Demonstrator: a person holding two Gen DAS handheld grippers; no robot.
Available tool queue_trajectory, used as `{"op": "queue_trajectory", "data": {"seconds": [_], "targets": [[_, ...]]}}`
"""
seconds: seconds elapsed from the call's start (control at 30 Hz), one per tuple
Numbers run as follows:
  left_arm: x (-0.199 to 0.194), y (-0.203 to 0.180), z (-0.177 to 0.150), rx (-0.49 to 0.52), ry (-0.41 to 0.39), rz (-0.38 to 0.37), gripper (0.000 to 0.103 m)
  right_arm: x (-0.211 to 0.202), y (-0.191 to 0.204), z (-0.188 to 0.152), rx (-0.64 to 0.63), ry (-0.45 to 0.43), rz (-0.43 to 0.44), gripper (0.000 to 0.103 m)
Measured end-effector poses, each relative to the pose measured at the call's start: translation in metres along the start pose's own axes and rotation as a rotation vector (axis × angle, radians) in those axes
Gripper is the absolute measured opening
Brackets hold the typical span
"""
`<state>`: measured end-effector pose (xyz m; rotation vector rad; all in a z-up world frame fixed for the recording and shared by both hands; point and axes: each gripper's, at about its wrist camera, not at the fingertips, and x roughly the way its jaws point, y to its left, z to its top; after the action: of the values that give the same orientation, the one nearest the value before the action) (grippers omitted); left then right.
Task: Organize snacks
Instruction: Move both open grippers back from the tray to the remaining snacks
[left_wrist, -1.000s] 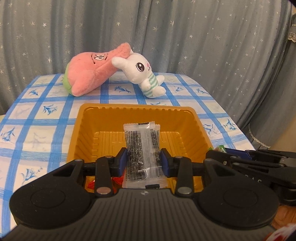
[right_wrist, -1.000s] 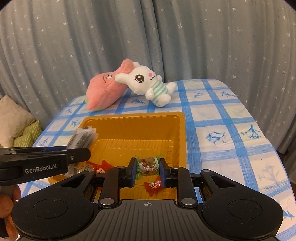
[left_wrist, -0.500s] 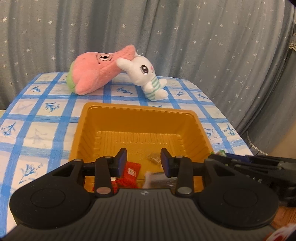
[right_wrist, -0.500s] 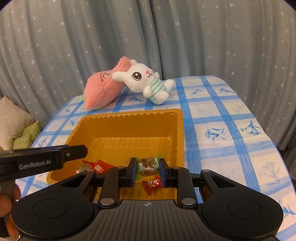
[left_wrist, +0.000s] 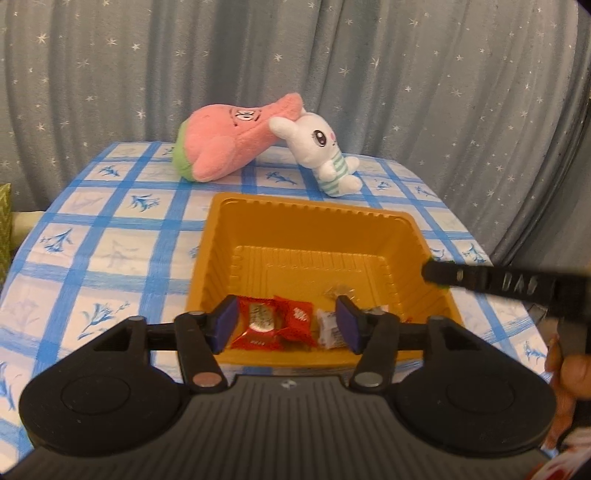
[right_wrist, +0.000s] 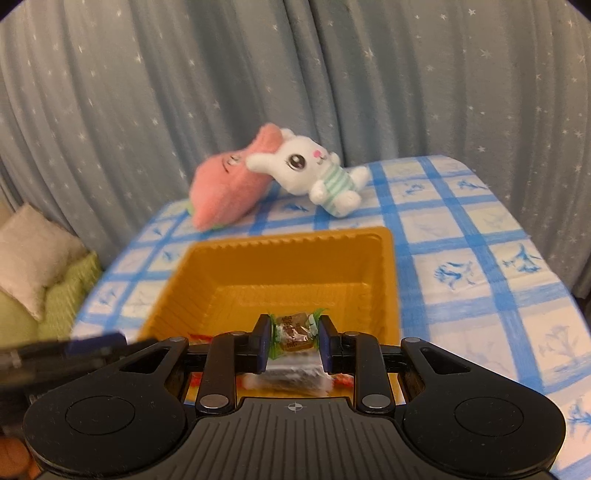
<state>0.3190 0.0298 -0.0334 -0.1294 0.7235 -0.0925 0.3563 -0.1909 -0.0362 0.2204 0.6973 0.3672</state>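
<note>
**Packet dropped, candy pinched over the tray**

Gone from the left gripper is the clear packet of dark snacks it pinched a second ago; its jaws are now spreading apart with nothing pressed between them. Through the gap, two red packets and a small clear-wrapped sweet lie on the floor of the orange tray, near its front wall. The right gripper hangs over the same tray's front right corner, its jaws beginning to part around a brown candy in a green-ended wrapper that sits between the pads. A clear packet lies blurred beneath it. The tray stands on a blue-checked tablecloth. Behind it, a pink plush leans against a white bunny, before a starry grey curtain.
</note>
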Motion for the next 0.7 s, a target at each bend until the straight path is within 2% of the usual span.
{"op": "queue_trajectory", "data": {"seconds": [0.07,0.2,0.33,0.7], "targets": [[-0.004,0.003,-0.004,-0.003,0.008,0.01,0.06,-0.001,-0.002,0.003,0.034,-0.016,0.01,0.065],[-0.016,0.007,-0.016,-0.006,0.004,0.026,0.064,-0.01,-0.009,0.005,0.077,-0.036,-0.003,0.066],[-0.034,0.01,-0.029,-0.021,-0.008,0.031,0.072,-0.025,-0.015,-0.005,0.09,-0.032,-0.026,0.066],[-0.087,0.007,-0.066,-0.036,-0.006,0.052,0.081,-0.096,-0.017,-0.059,0.149,-0.019,-0.095,0.066]]}}
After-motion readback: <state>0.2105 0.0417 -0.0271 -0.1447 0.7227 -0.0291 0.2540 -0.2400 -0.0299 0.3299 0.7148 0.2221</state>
